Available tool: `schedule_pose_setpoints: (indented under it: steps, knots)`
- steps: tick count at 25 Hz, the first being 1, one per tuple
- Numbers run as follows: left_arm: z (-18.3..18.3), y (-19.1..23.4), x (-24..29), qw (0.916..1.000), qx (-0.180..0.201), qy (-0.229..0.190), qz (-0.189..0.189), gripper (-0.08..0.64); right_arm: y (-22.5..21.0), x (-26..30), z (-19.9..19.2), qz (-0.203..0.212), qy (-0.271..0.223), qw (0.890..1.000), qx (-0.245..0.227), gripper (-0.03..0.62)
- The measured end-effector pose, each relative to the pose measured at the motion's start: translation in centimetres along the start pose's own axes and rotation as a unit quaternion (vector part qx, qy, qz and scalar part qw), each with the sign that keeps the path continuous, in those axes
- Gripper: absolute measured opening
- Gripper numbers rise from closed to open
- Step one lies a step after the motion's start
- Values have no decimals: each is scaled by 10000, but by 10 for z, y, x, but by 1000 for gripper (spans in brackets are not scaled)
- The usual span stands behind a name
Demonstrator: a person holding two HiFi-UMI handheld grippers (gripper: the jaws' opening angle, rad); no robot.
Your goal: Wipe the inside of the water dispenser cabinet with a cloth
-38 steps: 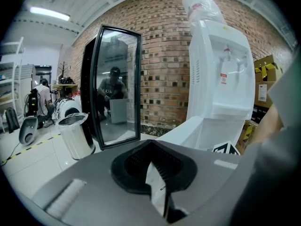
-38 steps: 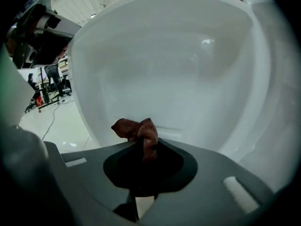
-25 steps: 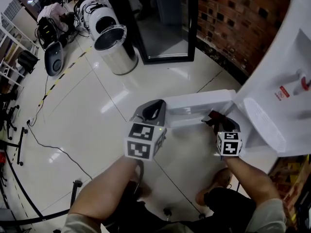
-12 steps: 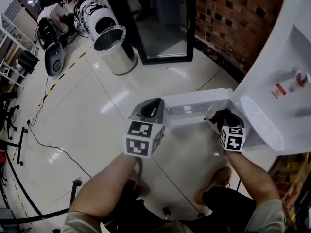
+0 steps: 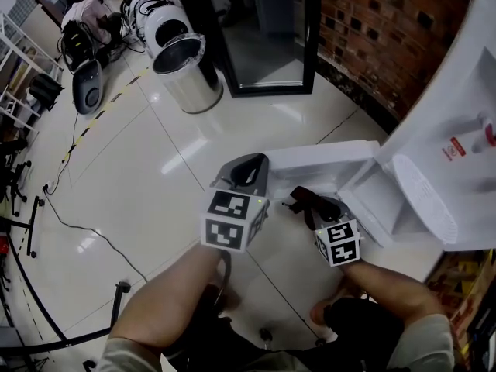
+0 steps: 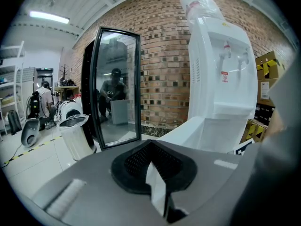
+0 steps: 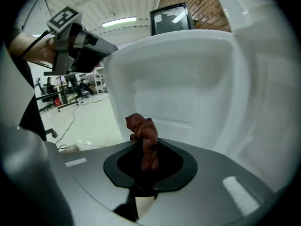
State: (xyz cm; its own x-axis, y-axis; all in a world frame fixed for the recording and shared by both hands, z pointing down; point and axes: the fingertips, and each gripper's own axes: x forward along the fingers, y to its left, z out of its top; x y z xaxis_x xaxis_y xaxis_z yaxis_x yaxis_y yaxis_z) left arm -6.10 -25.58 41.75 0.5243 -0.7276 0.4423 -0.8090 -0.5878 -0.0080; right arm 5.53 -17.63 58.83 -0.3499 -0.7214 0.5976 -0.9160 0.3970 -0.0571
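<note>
At the foot of the white plastic dispenser [image 5: 457, 122], the cabinet [image 5: 391, 208] stands open, its smooth moulded door [image 5: 318, 160] swung out over glossy floor tiles [image 5: 132, 169]. A rough brick wall [image 5: 372, 37] rises behind, with a black-framed glass panel [image 5: 263, 37] leaning beside it.

The cloth [image 7: 145, 140] is reddish brown and nubbly, crumpled into a narrow upright wad. The right gripper [image 5: 301, 201] has its jaws clamped on the wad's lower part, and the top pokes out past the black pads. It is held low in front of the door's recessed inner face, near it; contact cannot be told.

The left gripper [image 5: 246, 170] has its jaws pressed together on nothing, beside the door's outer end.

The cabinet shows only plain white walls. A round steel bin [image 5: 186, 76] stands well apart, with a liner over its rim; its contents do not show.
</note>
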Motion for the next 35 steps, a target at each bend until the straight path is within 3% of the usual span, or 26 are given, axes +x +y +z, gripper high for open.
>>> schedule_pose_setpoints:
  steps: [5, 13, 19, 29, 35]
  knots:
    - [1, -2, -1, 10000, 48, -5, -68, 0, 67, 26, 14, 767, 11, 9967, -255, 66]
    - [5, -5, -6, 9994, -3, 16, -348, 0, 123, 84, 5, 1224, 409, 9899, -590, 66]
    - [6, -5, -4, 9986, -52, 16, -535, 0, 106, 112, -11, 944, 638, 9911, -687, 66]
    - [-1, -1, -1, 9987, -156, 86, -483, 0, 35, 118, -15, 62, 694, 9974, -203, 66]
    - [-1, 2, -1, 9992, -117, 64, -386, 0, 17, 116, -17, -148, 716, 9973, -24, 66]
